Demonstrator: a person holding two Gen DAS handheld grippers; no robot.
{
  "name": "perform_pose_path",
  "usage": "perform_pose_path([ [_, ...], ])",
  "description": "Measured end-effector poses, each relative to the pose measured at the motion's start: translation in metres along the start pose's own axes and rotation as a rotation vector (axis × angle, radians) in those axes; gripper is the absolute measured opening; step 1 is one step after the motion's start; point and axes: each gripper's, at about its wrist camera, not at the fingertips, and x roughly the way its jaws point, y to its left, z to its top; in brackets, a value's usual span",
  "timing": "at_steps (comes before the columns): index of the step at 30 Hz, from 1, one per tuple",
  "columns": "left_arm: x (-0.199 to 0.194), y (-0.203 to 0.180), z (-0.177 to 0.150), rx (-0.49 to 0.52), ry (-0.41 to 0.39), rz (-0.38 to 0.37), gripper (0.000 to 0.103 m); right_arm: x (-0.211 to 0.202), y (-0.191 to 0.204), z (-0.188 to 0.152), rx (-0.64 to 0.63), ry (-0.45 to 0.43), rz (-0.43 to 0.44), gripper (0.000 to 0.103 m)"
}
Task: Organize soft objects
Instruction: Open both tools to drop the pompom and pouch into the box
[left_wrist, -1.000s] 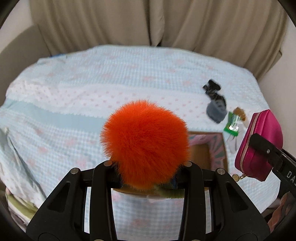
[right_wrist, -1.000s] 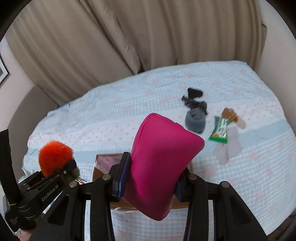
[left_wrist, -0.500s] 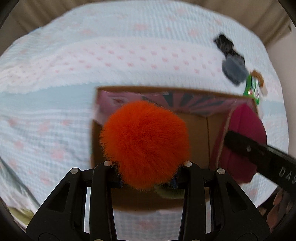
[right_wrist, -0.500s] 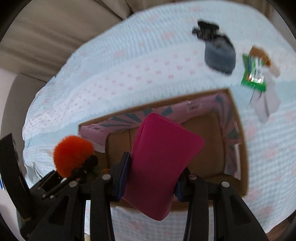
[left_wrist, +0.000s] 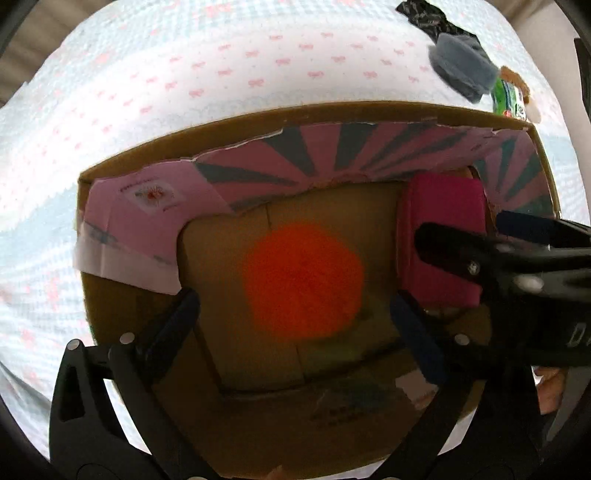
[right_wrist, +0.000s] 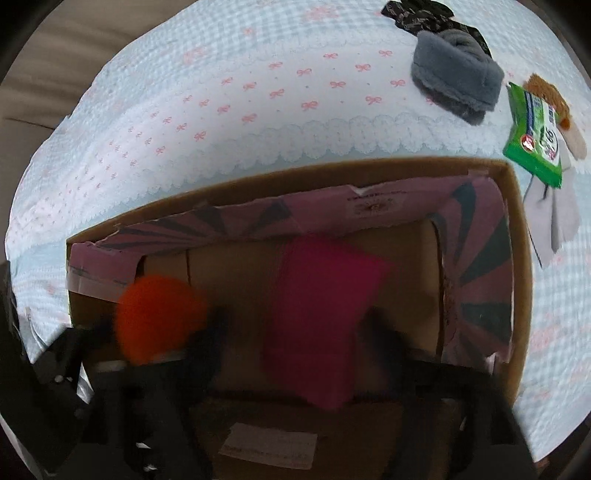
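Pompom (left_wrist: 303, 282) dropping into box (left_wrist: 258, 125) | left gripper (left_wrist: 295, 317) jaws just sprang wide, nothing pinched | featherlight, squashy fluff; pinch mid-ball

Left gripper (left_wrist: 295, 314) over a cardboard box (left_wrist: 122, 317), jaws just sprung wide, blurred orange pompom (left_wrist: 303, 282) loose between the fingers, pink pouch (left_wrist: 439, 236) beyond the right finger, grey fleece item (left_wrist: 461, 66) far ahead.
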Motion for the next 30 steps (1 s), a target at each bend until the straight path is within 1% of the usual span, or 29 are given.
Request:
perform_pose_path([
  [4, -0.004, 0.006, 0.001, -0.019, 0.000, -0.001, 0.102, -0.010, -0.005, 0.001, -0.024, -0.041, -0.005, 0.103],
  [7, -0.011, 0.011, -0.003, -0.032, -0.014, -0.020, 0.102, -0.018, -0.008, 0.001, -0.015, -0.054, 0.004, 0.103],
  [11, -0.029, 0.010, -0.003, -0.020, -0.042, -0.011, 0.102, -0.031, -0.010, -0.002, 0.012, -0.062, 0.019, 0.103],
  [13, -0.040, 0.010, -0.002, -0.021, -0.056, -0.009, 0.102, -0.042, -0.009, -0.003, 0.016, -0.080, 0.024, 0.103],
  [17, -0.070, 0.014, -0.011, -0.031, -0.100, -0.013, 0.102, -0.058, 0.004, -0.007, -0.009, -0.112, 0.016, 0.103],
  [19, -0.081, 0.009, -0.010, -0.028, -0.117, -0.001, 0.102, -0.071, 0.007, -0.011, -0.007, -0.124, 0.029, 0.103],
  [23, -0.115, 0.007, -0.022, -0.030, -0.171, 0.006, 0.102, -0.097, 0.014, -0.021, 0.006, -0.162, 0.058, 0.103],
  [26, -0.141, 0.006, -0.030, -0.040, -0.207, 0.016, 0.102, -0.122, 0.023, -0.033, -0.026, -0.205, 0.042, 0.103],
  [28, -0.157, 0.004, -0.035, -0.060, -0.228, 0.036, 0.102, -0.138, 0.027, -0.041, -0.049, -0.223, 0.030, 0.103],
  [30, -0.174, 0.002, -0.043, -0.086, -0.249, 0.030, 0.102, -0.155, 0.029, -0.050, -0.066, -0.237, 0.029, 0.103],
])
